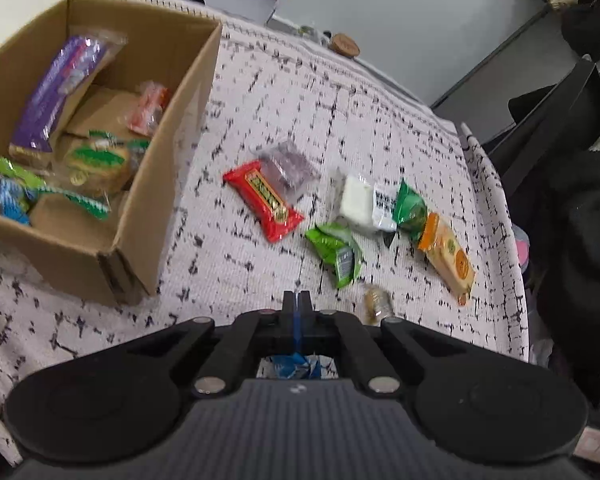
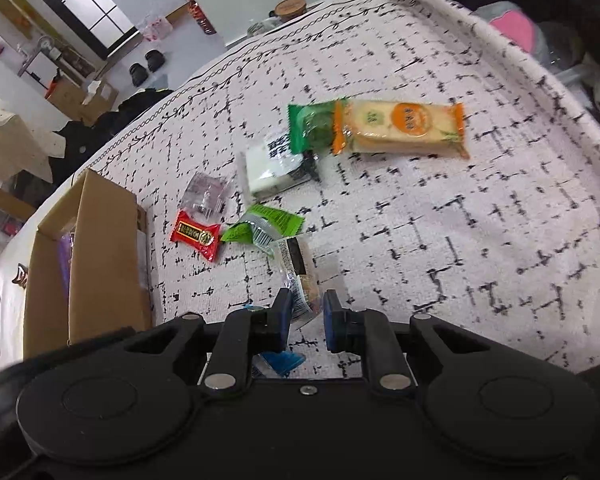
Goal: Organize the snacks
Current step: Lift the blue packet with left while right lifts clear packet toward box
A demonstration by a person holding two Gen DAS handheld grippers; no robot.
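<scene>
My right gripper point(image 2: 307, 309) is shut on a clear-wrapped round cookie point(image 2: 302, 276), its blue pads pressing both sides. The same cookie point(image 1: 376, 303) peeks out beside my left gripper point(image 1: 297, 300), which is shut. A blue packet point(image 1: 296, 365) hangs just under the left fingertips, seemingly pinched by its wrapper edge. On the cloth lie a red packet point(image 1: 264, 204), a light green one point(image 1: 336, 252), a white block point(image 1: 356, 200), a dark green packet point(image 1: 410, 212) and an orange cracker pack point(image 1: 446, 258). The cardboard box point(image 1: 172, 120) at left holds several snacks.
A clear greyish packet point(image 1: 288, 168) lies behind the red one. A wooden-lidded jar point(image 1: 344, 44) stands at the table's far edge. The cloth-covered table point(image 2: 480, 220) drops off at right, with dark clothing point(image 1: 580, 240) beyond. The box point(image 2: 104, 260) stands left of the right gripper.
</scene>
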